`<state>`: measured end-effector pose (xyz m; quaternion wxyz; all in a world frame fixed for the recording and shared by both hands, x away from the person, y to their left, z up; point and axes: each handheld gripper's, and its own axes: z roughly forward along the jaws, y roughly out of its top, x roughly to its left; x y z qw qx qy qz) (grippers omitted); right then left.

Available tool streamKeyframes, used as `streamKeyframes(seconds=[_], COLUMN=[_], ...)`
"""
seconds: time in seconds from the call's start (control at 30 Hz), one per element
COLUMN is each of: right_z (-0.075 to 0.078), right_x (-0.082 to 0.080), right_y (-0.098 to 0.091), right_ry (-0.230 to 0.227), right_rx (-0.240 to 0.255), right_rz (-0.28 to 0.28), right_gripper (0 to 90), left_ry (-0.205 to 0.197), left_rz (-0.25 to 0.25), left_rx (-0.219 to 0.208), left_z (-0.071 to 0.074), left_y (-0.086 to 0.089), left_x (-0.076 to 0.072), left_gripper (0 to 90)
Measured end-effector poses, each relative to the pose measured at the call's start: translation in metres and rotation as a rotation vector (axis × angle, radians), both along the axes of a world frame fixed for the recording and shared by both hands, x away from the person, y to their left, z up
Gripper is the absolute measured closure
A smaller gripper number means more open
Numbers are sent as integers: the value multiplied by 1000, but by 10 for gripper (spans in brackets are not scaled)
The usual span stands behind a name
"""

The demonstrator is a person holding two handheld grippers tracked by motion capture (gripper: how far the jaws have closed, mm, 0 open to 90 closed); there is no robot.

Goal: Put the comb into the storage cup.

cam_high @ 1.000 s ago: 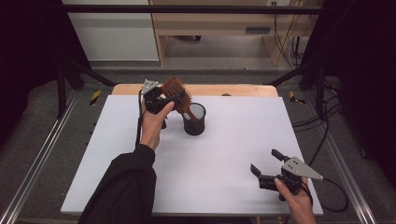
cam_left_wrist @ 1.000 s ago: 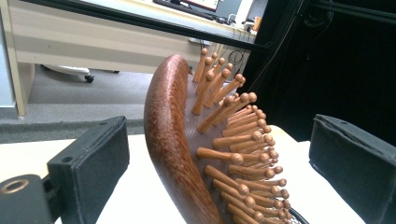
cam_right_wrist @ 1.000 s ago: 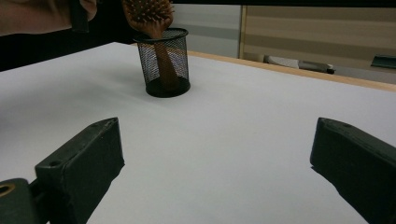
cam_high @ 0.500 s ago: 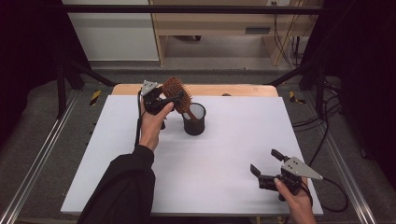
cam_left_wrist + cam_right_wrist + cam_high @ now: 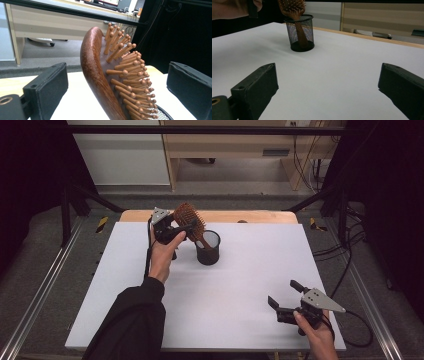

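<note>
A brown wooden hairbrush [image 5: 189, 217] stands tilted with its handle in a black mesh cup [image 5: 208, 249] at the back middle of the white table [image 5: 240, 285]. My left gripper [image 5: 186, 227] is open around the brush head. In the left gripper view the bristled head [image 5: 100, 75] rises between the two wide-apart jaws, touching neither, with the cup's rim [image 5: 162, 116] just below. My right gripper [image 5: 283, 293] rests open and empty near the front right. From the right gripper view [image 5: 328, 75], cup [image 5: 300, 32] and brush [image 5: 292, 7] stand far off.
A bare wooden strip [image 5: 250, 216] runs along the table's back edge. Metal rails [image 5: 40, 295] flank the table. Cables [image 5: 350, 270] trail off the right side. A desk [image 5: 225, 150] stands beyond on the floor.
</note>
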<state>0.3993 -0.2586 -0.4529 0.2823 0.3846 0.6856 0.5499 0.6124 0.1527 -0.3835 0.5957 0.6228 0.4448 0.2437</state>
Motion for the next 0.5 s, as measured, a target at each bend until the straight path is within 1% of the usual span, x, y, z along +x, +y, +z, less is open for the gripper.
streamKeyframes(seconds=[0.17,0.27,0.37,0.43,0.5], right_z=[0,0,0,0,0], right_x=[0,0,0,0,0], right_y=[0,1,1,1,1], right_ry=[-1,-1,-2,0,-1], right_rx=[-2,-3,-6,-5,-4], right_rz=[2,3,2,3,3], right_gripper=[30,30,30,30,30], left_ry=[-6,-11,-11,-15,-22], left_rz=[1,3,5,6,6], left_rx=[9,7,15,27,28], left_z=[0,0,-1,-1,0], left_y=[1,1,1,1,2], left_x=[-2,-3,-4,-6,-8], left_gripper=[39,39,39,39,39])
